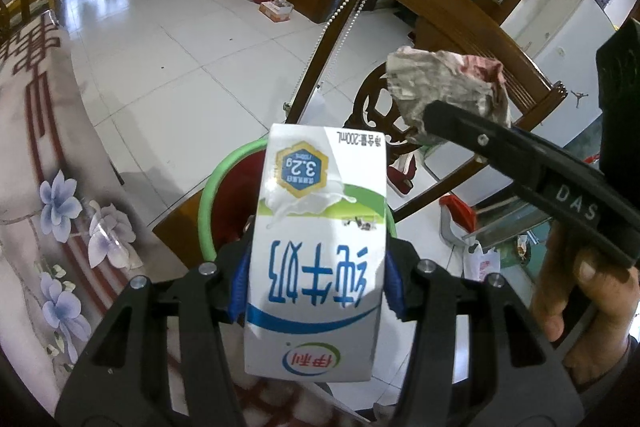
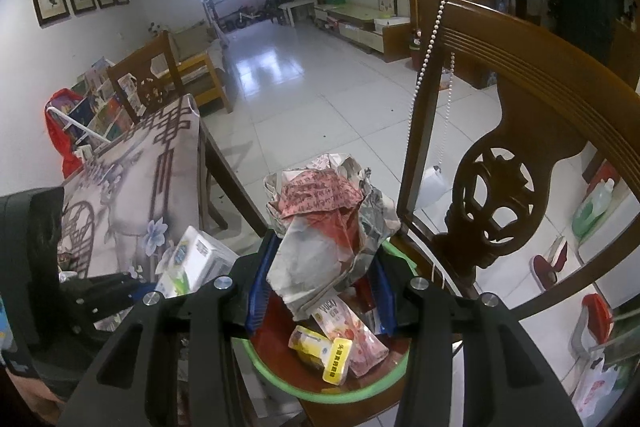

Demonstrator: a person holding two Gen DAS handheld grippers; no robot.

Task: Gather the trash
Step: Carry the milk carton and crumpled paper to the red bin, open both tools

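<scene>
My left gripper [image 1: 316,283] is shut on a white milk carton [image 1: 320,227] with blue lettering, its blue pads pressing both sides. The carton hangs over a red trash bin with a green rim [image 1: 206,203]. My right gripper [image 2: 320,287] is shut on a crumpled wad of newspaper [image 2: 332,223], held above the same bin's rim [image 2: 360,393]. Inside the bin lie a yellow carton [image 2: 320,351] and a pink packet [image 2: 362,341]. The right wrist view shows the left gripper [image 2: 136,287] with the milk carton [image 2: 196,263] at lower left. In the left wrist view the newspaper [image 1: 448,87] sits at upper right.
A table with a flowered cloth [image 1: 52,163] stands left of the bin. A carved wooden chair [image 2: 500,167] with a bead chain [image 2: 424,67] rises close on the right. A hand [image 1: 580,291] grips the right tool. Bags and bottles [image 2: 592,207] lie behind the chair; white tiled floor [image 2: 304,87] stretches beyond.
</scene>
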